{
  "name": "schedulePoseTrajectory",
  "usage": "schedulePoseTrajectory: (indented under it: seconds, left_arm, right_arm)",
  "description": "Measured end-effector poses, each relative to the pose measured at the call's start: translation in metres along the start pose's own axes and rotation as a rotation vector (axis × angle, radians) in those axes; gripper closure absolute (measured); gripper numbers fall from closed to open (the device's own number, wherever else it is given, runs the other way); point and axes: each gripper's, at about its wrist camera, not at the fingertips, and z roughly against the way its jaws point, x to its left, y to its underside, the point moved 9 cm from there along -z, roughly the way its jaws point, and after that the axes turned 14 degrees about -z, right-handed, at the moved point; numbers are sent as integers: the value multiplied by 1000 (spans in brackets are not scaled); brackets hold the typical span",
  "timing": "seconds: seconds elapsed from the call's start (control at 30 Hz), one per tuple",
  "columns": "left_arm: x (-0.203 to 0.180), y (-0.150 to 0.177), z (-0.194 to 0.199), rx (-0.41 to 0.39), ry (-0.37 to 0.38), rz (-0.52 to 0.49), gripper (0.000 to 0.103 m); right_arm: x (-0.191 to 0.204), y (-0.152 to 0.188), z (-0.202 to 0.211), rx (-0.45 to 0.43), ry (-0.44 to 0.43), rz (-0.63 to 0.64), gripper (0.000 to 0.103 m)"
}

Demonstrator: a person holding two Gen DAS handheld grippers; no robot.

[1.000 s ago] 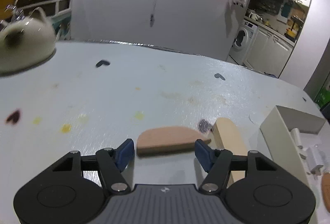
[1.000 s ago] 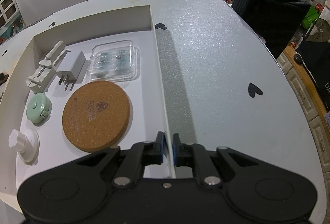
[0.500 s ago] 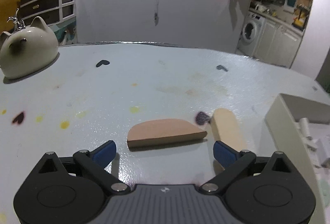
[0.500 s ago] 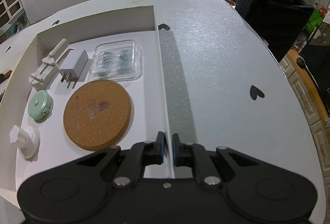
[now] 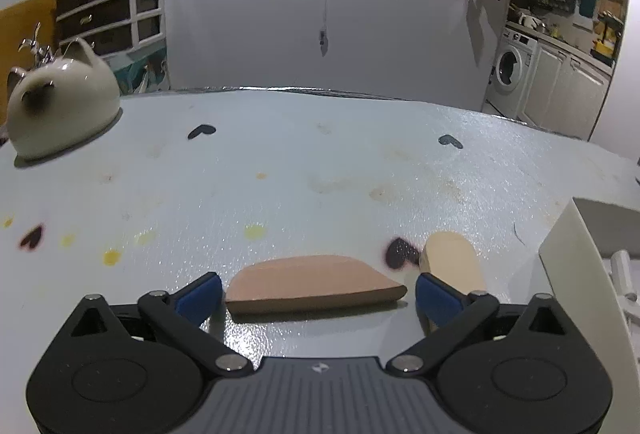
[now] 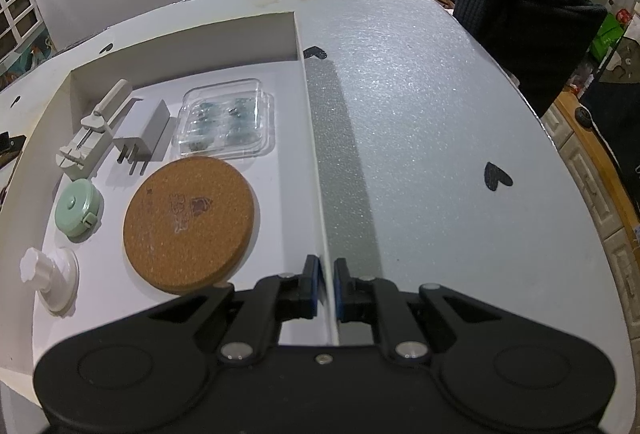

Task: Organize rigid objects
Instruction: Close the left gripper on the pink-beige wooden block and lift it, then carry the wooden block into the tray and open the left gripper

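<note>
A pink half-moon block point(image 5: 316, 284) lies flat on the white table, and a pale beige rounded block point(image 5: 452, 262) lies just right of it. My left gripper point(image 5: 316, 296) straddles the pink block. Its jaws are closing, with the blue pads still clear of the block's ends. My right gripper point(image 6: 327, 286) is shut on the thin right wall of the white tray point(image 6: 316, 154). The tray holds a cork coaster point(image 6: 190, 224), a clear blister pack point(image 6: 226, 122), a white plug point(image 6: 146, 138), a white clamp tool point(image 6: 94, 130), a green round case point(image 6: 78, 208) and a white knob point(image 6: 50, 282).
A cream cat-shaped pot point(image 5: 60, 110) stands at the table's far left. The tray's left wall point(image 5: 580, 274) rises close to the right of the beige block. A dark knitted cloth point(image 6: 528, 30) hangs over a chair past the table's right edge.
The left gripper's jaws spread from close beside the pink block to wide apart, then narrowed slightly. The cat pot has slid rightward in the left wrist view. The right gripper has not moved.
</note>
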Motion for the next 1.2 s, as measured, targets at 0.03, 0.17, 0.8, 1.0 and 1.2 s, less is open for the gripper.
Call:
schedulePoseTrajectory:
  seconds: [0.03, 0.17, 0.8, 1.0, 1.2]
  left_arm:
    - [-1, 0, 0, -5, -6, -24, 10]
    - [-1, 1, 3, -19, 8, -49, 11]
    - [-37, -16, 99, -84, 245, 17, 12]
    - [-103, -22, 144, -112, 430, -46, 12]
    - [-170, -10, 173, -104, 570, -112, 12]
  right_arm:
    - [0, 0, 0, 0, 0, -1, 93]
    - [0, 0, 0, -1, 1, -4, 93]
    - [1, 0, 0, 5, 1, 19, 94]
    - [1, 0, 0, 7, 1, 24, 95]
    - [-1, -2, -1, 24, -11, 16, 96]
